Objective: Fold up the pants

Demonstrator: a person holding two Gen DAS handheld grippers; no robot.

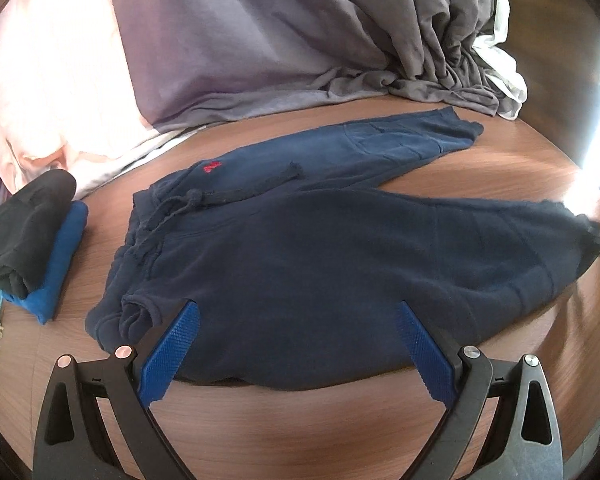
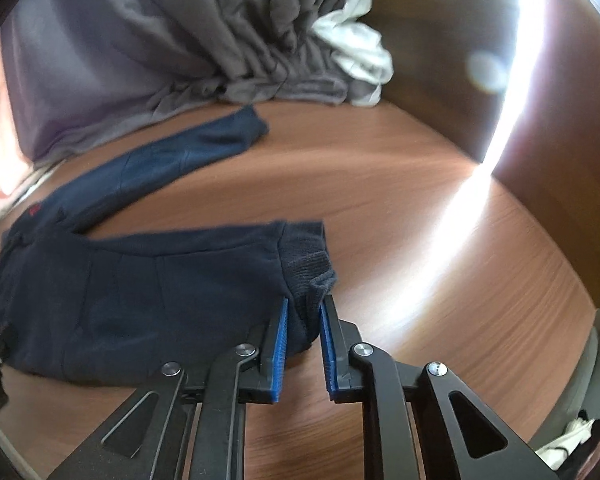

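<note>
Navy pants (image 1: 340, 256) lie spread flat on the wooden tabletop (image 1: 300, 420). The right tool (image 2: 304, 304) is clamped on the near leg's ribbed cuff (image 2: 306, 268); the left tool (image 1: 296, 308) stands wide apart over the seat.

We see our right gripper (image 2: 303, 312) pinching the ribbed cuff (image 2: 306, 268) of the navy pants (image 2: 140, 280) on the wooden table (image 2: 400, 208). Beyond the pants, the other leg reaches toward a grey curtain (image 2: 220, 40).
</note>
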